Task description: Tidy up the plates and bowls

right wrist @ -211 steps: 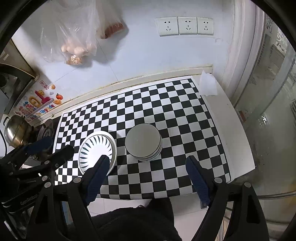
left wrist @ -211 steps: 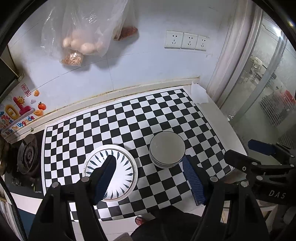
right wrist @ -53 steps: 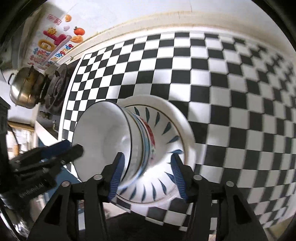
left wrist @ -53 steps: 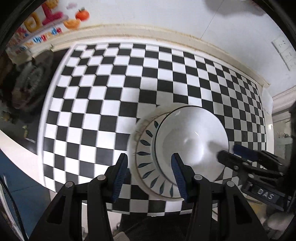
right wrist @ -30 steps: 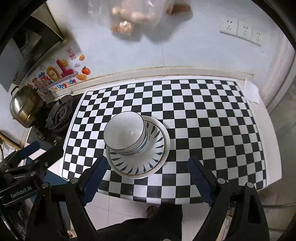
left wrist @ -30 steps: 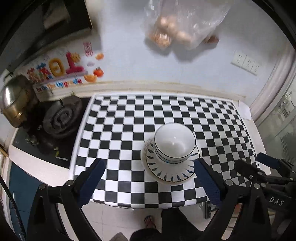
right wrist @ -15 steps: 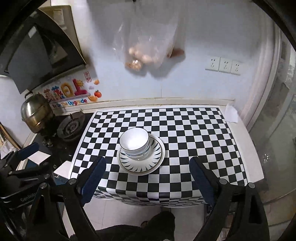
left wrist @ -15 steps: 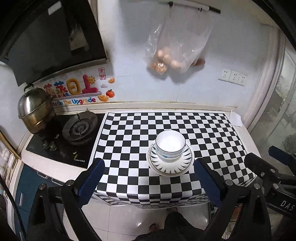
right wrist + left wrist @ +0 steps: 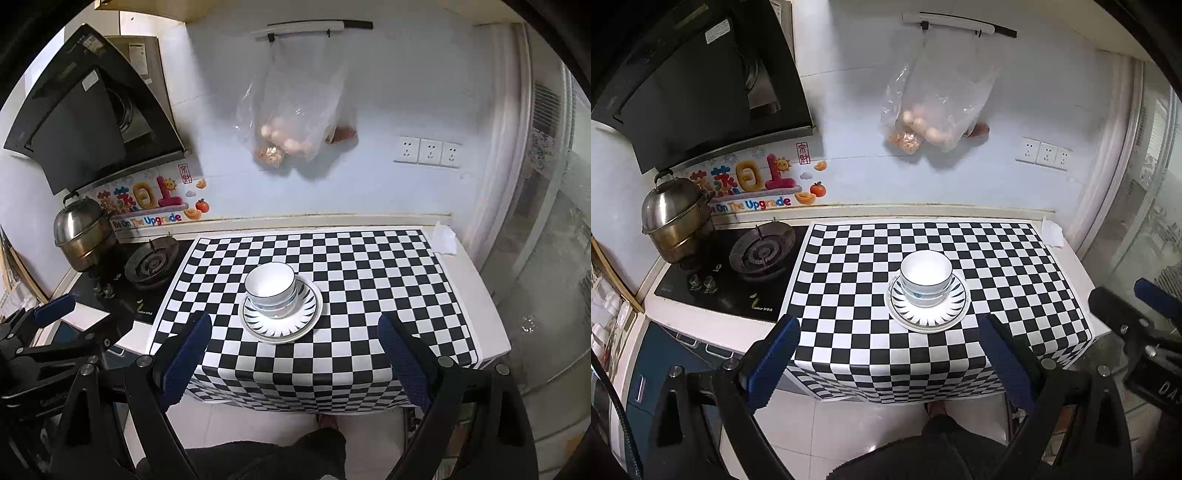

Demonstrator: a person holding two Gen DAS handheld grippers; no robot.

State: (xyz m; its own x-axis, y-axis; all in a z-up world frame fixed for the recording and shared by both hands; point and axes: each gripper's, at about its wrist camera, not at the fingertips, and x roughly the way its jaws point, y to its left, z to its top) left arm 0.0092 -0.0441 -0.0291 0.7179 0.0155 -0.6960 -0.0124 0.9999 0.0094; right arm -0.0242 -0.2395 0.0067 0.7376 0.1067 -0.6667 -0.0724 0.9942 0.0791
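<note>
Left wrist view shows the person's dark trousers (image 9: 945, 443) at bottom centre, with the left gripper (image 9: 886, 365) spread wide and empty; the right gripper (image 9: 295, 358) likewise gapes, holding nothing. Beyond, mid-frame on the checkered cloth (image 9: 997, 266), stacked white bowls (image 9: 926, 277) sit upright on a leaf-patterned plate (image 9: 927, 314). Farther left stand a gas burner (image 9: 761, 251) and steel pot (image 9: 674, 218), and a bag of eggs (image 9: 934, 110) hangs upper centre.

One patterned plate (image 9: 927, 314); one stack of bowls (image 9: 925, 278), exact number unclear; one steel pot (image 9: 674, 218); three wall sockets (image 9: 1044, 153); two hanging bags (image 9: 936, 110).
</note>
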